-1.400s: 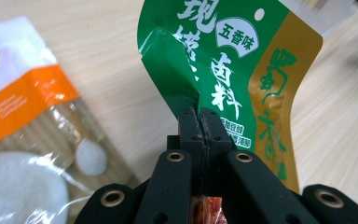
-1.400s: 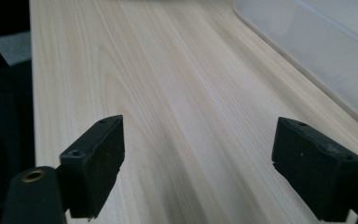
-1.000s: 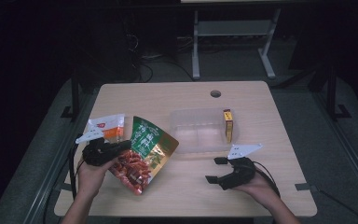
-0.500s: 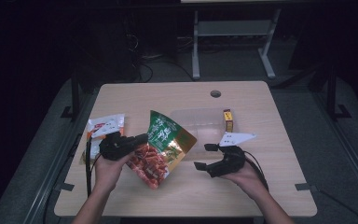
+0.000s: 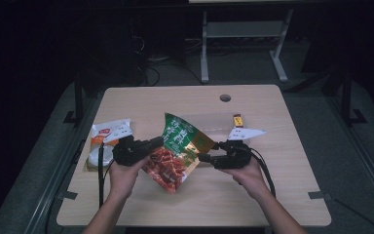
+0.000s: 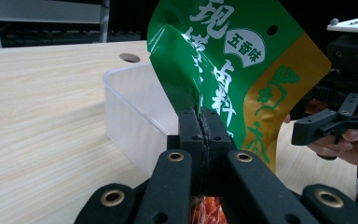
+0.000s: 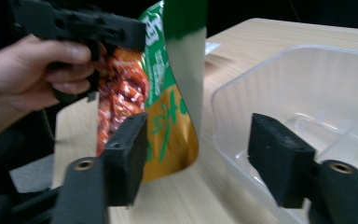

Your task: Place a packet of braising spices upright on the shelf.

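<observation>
Right gripper view: right hand-held gripper, jaws spread but just been closing, has come in from the side; snack bag edge sits between the pads, untouched. Left hand-held gripper stays pinched on the bag, now lifted clear of the counter. Beyond: clear tub. Likely a two-handed grip next.

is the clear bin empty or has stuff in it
Empty, as far as shown: in the right gripper view the clear bin has bare walls and floor. The snack bag hangs outside it.
</observation>
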{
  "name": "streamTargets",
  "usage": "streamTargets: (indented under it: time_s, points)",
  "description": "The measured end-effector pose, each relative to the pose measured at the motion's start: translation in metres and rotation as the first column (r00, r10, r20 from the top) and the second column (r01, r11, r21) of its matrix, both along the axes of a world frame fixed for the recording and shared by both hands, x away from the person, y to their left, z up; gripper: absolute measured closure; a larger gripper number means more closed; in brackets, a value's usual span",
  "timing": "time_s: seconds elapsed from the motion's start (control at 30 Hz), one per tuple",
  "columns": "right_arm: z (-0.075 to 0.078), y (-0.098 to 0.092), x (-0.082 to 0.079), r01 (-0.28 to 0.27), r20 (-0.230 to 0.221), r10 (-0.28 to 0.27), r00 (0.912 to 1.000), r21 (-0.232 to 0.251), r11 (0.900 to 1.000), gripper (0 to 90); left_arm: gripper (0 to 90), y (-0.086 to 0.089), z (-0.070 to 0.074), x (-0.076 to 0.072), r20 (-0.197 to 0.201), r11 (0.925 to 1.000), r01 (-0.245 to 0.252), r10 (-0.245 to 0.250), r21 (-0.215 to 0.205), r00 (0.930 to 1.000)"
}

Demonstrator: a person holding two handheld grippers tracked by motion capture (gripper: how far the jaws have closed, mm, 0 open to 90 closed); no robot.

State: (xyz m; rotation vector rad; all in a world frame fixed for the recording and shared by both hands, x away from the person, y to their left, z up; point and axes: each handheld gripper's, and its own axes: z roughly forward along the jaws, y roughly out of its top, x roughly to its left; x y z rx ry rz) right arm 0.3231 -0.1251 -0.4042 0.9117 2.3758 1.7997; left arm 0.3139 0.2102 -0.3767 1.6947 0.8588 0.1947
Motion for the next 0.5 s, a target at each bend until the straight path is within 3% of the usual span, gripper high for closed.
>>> streamTargets:
  time_s: [0.17,0.5]
  points:
    - [-0.003,0.005,-0.001,-0.028,-0.01,0.028,0.9996,-0.001,1.0,49.6,89.5,-0.008,0.0,-0.002,0.005,0.9997,0.024,-0.024,0.007,0.9997]
    - [-0.002,0.001,-0.001,-0.035,-0.018,0.035,0.9992,0.018,0.999,80.9,89.5,-0.01,-0.002,-0.004,0.0,0.9992,0.036,-0.036,-0.016,0.9993]
